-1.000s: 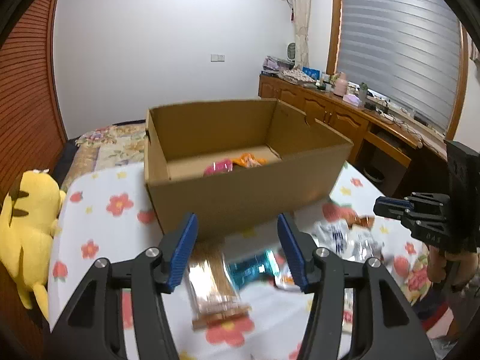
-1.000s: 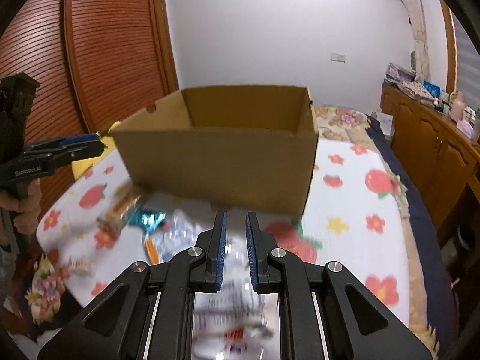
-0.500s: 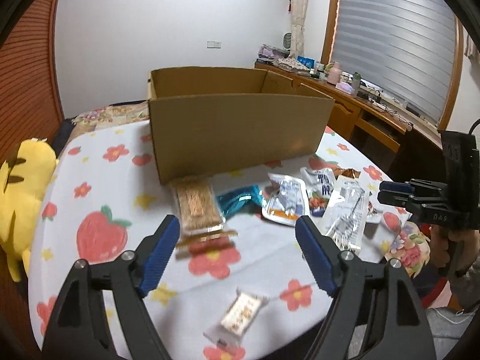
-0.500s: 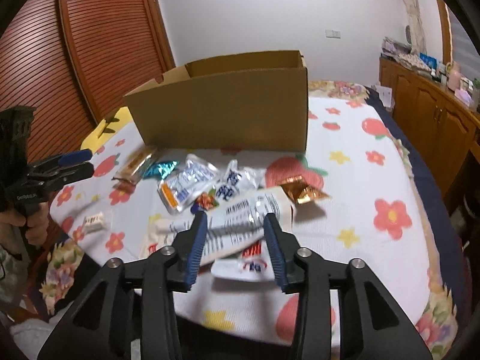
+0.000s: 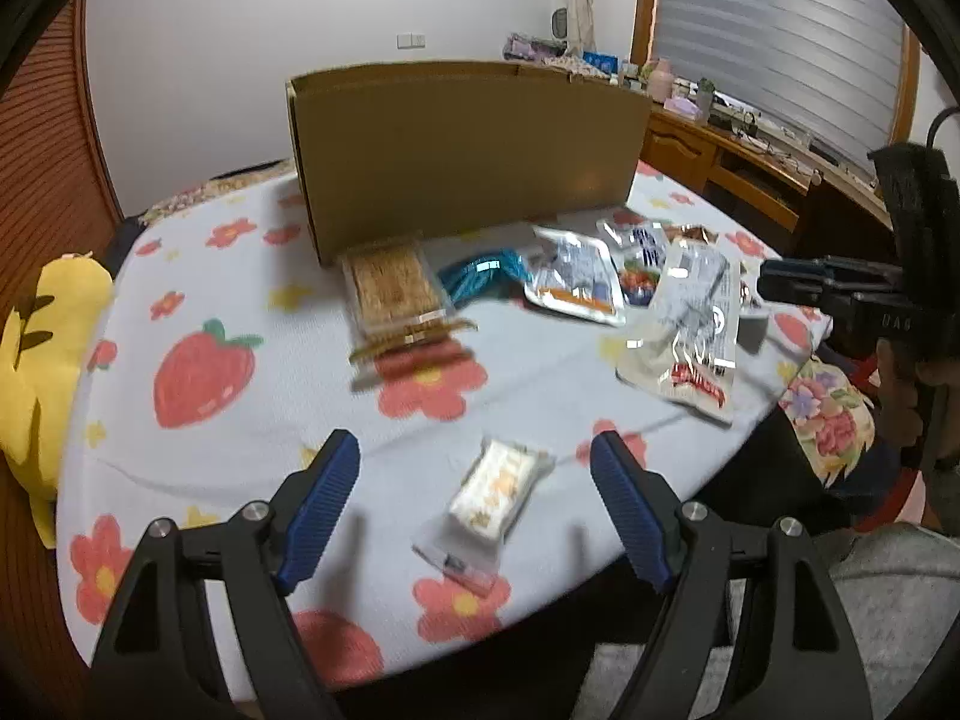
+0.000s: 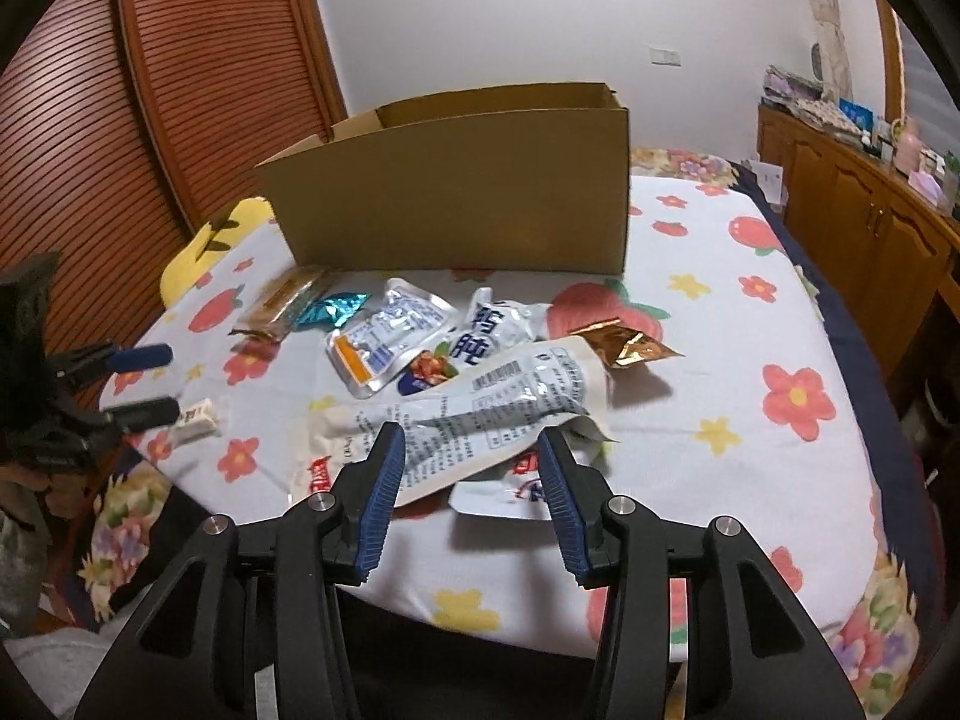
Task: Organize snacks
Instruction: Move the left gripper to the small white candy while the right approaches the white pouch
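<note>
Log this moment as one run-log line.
left tongs: open, above small white packet | right tongs: opening, over large silver pouch, not gripping | cardboard box: behind snacks | step: pick not yet made

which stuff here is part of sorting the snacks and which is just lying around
Part of the job: cardboard box; cracker pack; teal wrapper; silver pouches; big white bag; gold wrapper; small wrapped cake.

Just lying about: yellow plush toy; flowered tablecloth; sideboard clutter.

So the counter has a white cloth with strawberries and flowers on it. A cardboard box sits at the back, with loose snack packets in front (one small wrapped bar lies apart, near the edge).
</note>
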`<state>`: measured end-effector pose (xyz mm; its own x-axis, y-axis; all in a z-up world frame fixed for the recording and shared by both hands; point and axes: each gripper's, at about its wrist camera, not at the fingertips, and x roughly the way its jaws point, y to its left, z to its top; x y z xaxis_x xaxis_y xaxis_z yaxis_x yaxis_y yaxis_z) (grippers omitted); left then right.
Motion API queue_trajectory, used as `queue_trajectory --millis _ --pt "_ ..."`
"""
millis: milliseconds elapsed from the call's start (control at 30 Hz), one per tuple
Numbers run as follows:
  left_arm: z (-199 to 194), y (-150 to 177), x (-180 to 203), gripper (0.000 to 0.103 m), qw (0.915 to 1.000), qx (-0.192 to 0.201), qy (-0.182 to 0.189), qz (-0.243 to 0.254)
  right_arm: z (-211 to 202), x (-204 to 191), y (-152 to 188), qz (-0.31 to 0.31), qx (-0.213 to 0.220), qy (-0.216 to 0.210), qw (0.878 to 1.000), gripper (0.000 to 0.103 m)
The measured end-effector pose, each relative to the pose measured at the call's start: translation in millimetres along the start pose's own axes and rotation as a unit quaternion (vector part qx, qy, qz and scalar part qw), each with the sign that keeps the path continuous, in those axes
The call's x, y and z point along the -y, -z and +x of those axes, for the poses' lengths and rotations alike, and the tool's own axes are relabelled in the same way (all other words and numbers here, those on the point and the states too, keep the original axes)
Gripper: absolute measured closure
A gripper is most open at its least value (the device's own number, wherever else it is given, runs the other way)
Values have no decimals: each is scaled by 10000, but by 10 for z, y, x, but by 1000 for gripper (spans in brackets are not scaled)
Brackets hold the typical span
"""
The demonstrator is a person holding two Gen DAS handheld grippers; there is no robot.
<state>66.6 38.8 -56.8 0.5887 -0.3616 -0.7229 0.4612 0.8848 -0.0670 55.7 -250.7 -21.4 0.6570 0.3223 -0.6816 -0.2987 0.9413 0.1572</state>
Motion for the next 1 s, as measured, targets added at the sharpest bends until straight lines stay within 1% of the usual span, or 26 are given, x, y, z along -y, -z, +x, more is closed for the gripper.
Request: queue_trajectory --millis 133,200,233,300,367,433,533,633,767,833,900,1000 --pt "25 65 0 27 10000 -92 7 -6 7 -59 8 -66 -25 -30 10000 57" --pt "50 90 8 36 9999 -165 25 -1 5 -80 8 -79 -25 -45 10000 57" --pt "66 106 18 42 9998 -204 7 24 4 -89 8 -87 -25 -52 9999 56" --pt "89 117 27 47 9997 -252 -34 59 5 -100 18 -101 -26 -46 9999 56" --pt "116 130 22 58 9995 -297 -73 34 19 -102 29 -97 -53 -54 9999 56" --pt "130 138 19 65 9994 -315 -115 8 36 -103 41 -95 -79 -49 9999 56" --pt "133 133 16 75 9995 -308 -71 3 53 -91 65 -76 -121 -61 9999 56" --pt "142 114 4 79 9996 -275 -58 -56 81 -78 82 -43 -172 -76 9998 54" --pt "169 80 -5 80 9995 -235 -50 -208 118 -38 85 23 -217 -54 9997 51" --pt "181 77 -2 80 9995 -207 -77 -239 136 0 82 89 -238 -39 9997 48" --pt "189 75 0 80 9995 -180 -105 -250 151 41 72 163 -256 -45 9995 40" --pt "199 74 1 80 9995 -163 -125 -250 187 100 39 255 -284 -30 9993 40"
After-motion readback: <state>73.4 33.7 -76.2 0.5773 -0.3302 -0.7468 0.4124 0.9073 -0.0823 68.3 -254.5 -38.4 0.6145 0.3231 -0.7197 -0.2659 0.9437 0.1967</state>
